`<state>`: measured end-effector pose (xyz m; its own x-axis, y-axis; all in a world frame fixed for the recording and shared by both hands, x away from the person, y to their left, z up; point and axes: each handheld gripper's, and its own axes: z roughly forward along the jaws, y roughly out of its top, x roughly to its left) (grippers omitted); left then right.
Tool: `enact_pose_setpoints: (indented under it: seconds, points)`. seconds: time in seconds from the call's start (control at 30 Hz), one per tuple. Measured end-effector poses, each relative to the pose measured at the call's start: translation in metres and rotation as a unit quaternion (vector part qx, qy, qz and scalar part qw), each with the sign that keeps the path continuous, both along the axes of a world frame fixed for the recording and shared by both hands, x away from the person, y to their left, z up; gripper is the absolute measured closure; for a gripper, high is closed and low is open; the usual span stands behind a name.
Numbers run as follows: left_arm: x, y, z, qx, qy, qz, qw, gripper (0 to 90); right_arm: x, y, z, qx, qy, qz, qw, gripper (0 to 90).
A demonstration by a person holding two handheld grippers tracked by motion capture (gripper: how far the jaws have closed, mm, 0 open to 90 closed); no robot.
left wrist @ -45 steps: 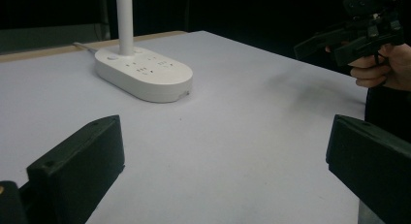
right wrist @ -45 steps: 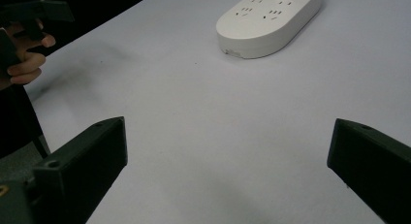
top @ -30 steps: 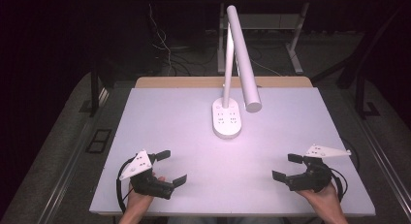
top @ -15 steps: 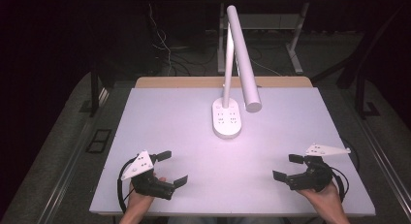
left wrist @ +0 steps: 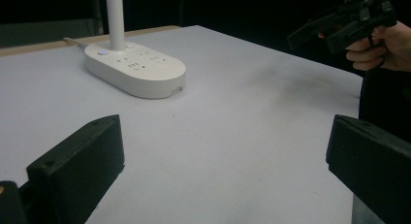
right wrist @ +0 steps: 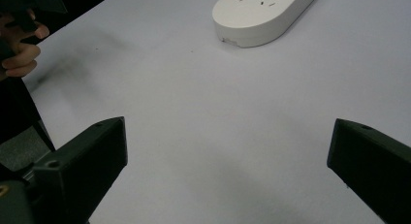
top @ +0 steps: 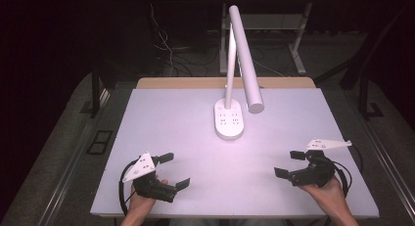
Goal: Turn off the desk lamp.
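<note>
Two grippers sit low in the high view, one toward each bottom corner of the white table (top: pixel 161 123). The left gripper (top: pixel 172 170) is at lower left, its jaws spread wide apart with nothing between them, pointing toward the middle of the frame. The right gripper (top: pixel 290 163) is at lower right, jaws likewise wide apart and empty, pointing left toward the other. Each is held by a hand coming in from the bottom edge, and a dark cable loops beside each one.

The nearest thing to both is the white desk lamp. Its oval base (top: pixel 229 119) stands on the table at centre frame, above and between the grippers and well apart from each. A slim post rises from the far end of the base, and the long tubular lamp head (top: pixel 244 64) slants down toward the lower right, its round end hanging just right of the base.

In the left gripper view the base lies at upper left, with bare tabletop between it and the jaws. In the right gripper view it lies at the top, again across bare table.

Nothing lies between either gripper and the lamp. Beyond the table's far edge, a dark floor carries loose cables (top: pixel 169 50).
</note>
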<state>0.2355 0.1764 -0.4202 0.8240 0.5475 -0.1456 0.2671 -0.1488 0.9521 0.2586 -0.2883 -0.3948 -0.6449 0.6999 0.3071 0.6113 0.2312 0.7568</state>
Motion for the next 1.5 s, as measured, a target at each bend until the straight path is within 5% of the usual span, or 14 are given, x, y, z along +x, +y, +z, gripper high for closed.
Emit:
enact_pose_setpoints:
  seconds: [1.5]
  points:
    - [0.001,0.001,0.0,-0.002,0.003,-0.001,1.0,0.0,0.072,0.037,0.041,-0.036,0.011,0.051,0.998,0.8]
